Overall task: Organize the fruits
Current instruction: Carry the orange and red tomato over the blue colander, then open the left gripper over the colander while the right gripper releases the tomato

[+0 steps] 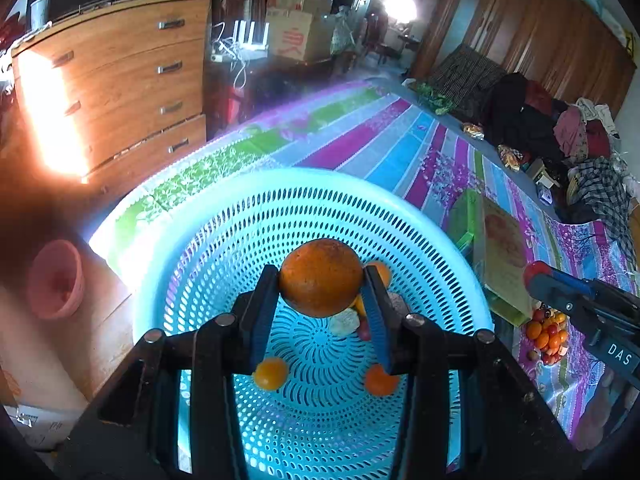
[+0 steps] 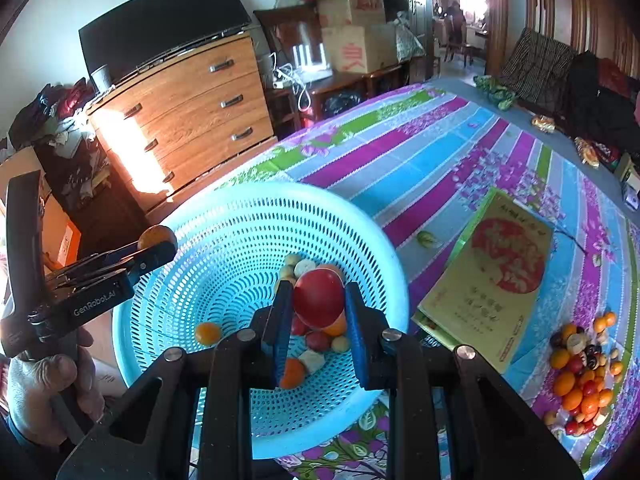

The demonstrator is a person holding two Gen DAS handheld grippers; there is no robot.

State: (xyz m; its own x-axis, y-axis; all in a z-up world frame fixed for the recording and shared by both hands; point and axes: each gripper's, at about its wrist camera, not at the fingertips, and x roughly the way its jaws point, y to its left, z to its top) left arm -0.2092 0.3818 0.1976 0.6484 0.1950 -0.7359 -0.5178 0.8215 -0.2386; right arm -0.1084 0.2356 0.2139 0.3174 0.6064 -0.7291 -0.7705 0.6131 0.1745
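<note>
Left gripper [image 1: 320, 300] at bottom centre of its view, pinching a brownish orange fruit [image 1: 321, 277] between the blue pads, over the blue basket [image 1: 224, 216]. Right gripper [image 2: 318, 312] at bottom centre of its view, clamped on a red fruit [image 2: 319, 298], also over the basket.

Basket floor, just behind the pads: a few small orange fruits [image 1: 271, 373] lying apart, plus a cluster of pale, orange and red pieces [image 2: 316, 340] near the middle.

Left edge of the right wrist view: a hand [image 2: 48, 388] on the left gripper's handle.

Basket sits on a striped floral cloth [image 2: 420, 160]; whether that covers a bed or a table, can't tell. Right of the basket: a flat yellow-green box [image 2: 492, 280] with a red round print. Lower right: a loose pile of small fruits [image 2: 580, 372] on the cloth, well apart from the basket.

Upper left, further back: wooden drawer chest [image 2: 192, 108], sun glare on its side. Cardboard boxes [image 2: 352, 32] at top centre.
</note>
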